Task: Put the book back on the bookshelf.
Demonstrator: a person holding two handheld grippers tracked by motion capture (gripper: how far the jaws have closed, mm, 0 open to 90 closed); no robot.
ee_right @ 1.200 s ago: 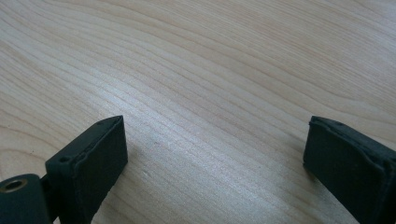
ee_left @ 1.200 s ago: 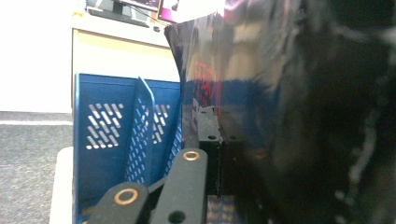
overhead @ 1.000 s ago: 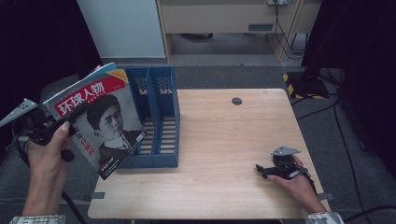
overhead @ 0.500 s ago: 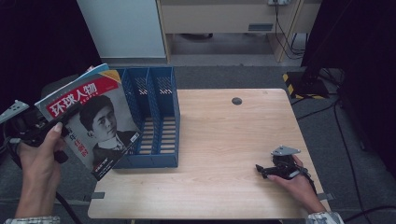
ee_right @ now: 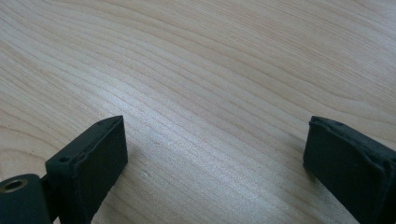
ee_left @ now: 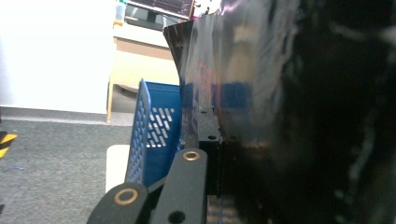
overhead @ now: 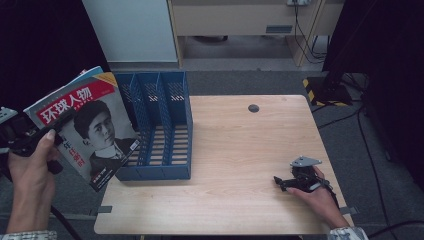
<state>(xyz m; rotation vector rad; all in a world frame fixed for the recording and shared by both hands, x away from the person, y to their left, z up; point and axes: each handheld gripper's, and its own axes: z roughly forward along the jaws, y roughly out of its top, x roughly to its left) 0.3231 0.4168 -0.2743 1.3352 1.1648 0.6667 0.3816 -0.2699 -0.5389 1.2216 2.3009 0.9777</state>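
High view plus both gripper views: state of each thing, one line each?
magazine: clamped in the left gripper, held tilted off the table's left edge, cover up.
left gripper: shut on the magazine.
file rack: upright on the table, its slots look empty.
right gripper: open, nothing between its jaws, resting on the table.

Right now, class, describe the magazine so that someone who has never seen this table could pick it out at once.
Start at the wooden table and go to its left edge, where a blue file rack stands. Just left of the rack, off the table's edge, the left tongs hold up the magazine. It is the one printed thing here: a red title band with white characters above a portrait.
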